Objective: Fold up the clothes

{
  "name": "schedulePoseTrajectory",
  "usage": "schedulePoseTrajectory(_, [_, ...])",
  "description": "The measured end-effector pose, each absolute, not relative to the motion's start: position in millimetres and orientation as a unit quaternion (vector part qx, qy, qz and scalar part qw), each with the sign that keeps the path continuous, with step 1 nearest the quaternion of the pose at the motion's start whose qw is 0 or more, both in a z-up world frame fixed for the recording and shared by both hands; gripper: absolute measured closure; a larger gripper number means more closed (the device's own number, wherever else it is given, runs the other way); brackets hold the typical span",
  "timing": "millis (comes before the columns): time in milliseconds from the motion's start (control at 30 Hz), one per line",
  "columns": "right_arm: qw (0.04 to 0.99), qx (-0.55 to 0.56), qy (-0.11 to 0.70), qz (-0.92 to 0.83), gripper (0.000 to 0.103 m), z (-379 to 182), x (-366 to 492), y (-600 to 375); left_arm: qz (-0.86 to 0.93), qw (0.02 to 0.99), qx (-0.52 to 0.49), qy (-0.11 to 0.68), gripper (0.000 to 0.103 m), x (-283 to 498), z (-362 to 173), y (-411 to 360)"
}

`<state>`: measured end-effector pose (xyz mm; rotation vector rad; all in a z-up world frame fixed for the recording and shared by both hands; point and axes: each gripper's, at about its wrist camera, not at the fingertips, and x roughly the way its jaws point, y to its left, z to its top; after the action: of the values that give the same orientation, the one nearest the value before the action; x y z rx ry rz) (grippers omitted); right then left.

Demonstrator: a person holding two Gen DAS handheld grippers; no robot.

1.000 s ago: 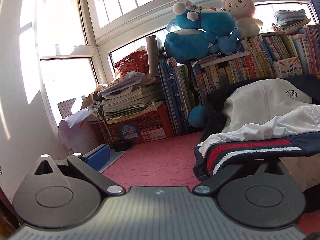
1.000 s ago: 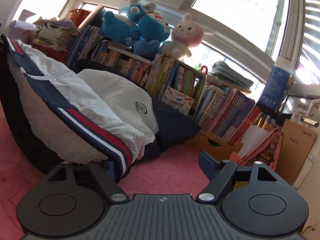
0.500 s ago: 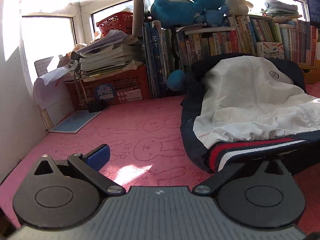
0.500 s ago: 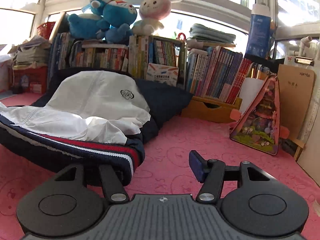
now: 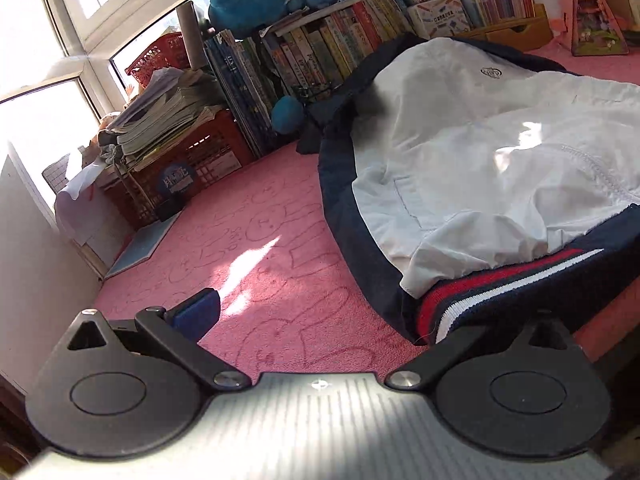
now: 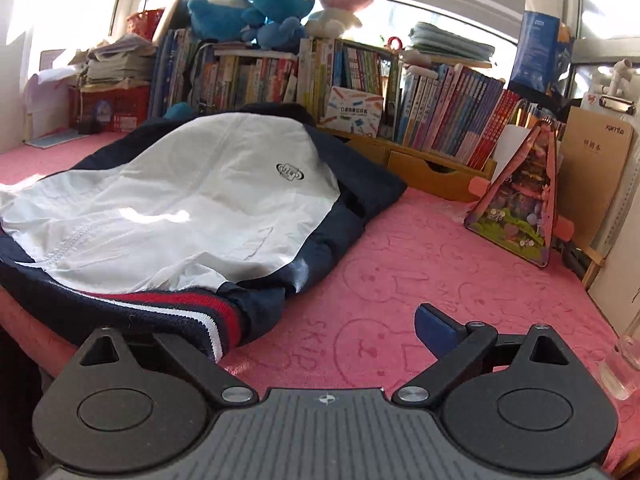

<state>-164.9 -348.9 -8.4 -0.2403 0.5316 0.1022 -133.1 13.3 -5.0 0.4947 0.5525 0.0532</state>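
A white and navy jacket with a red-and-white striped hem lies spread on the pink mat. My left gripper stands open at the hem's left corner. Its left finger is over bare mat, and the hem covers its right finger. In the right wrist view the jacket lies to the left. My right gripper is at the hem's right corner, its jaws opening. Only its right finger shows, clear of the cloth. The hem hides the left one.
Rows of books with plush toys on top line the back of the mat. Red crates with paper stacks stand at the left. A pink triangular toy house and a clipboard stand at the right, a clear bottle at the right edge.
The jacket's hem has come down from a raised bundle and now lies flat on the mat. Both cameras tipped downward. The right gripper's fingers narrowed, then spread wide again.
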Motion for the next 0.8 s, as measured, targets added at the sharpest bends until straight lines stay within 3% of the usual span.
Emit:
schedulePoseTrajectory(267, [0.958, -0.152, 0.221, 0.1, 0.006, -29, -167, -300, 0.039, 0.918, 0.309, 0.246, 0.0, -121, -30, -12])
schedulePoseTrajectory(400, [0.956, -0.215, 0.195, -0.03, 0.009, -33, -159, -307, 0.037, 0.924, 0.286, 0.249, 0.0, -127, -21, 7])
schedulePoseTrajectory(533, [0.975, -0.082, 0.202, -0.029, 0.006, -8, -177, -363, 0.021, 0.935, 0.248, 0.253, 0.0, -140, 3, 23])
schedulePoseTrajectory(667, [0.959, -0.201, 0.202, -0.01, 0.003, -21, -200, -340, 0.029, 0.917, 0.293, 0.27, 0.0, -145, -11, 21])
schedulePoseTrajectory(800, [0.947, -0.213, 0.241, 0.005, 0.003, -45, -199, -334, 0.026, 0.909, 0.296, 0.292, 0.0, -148, -23, 25])
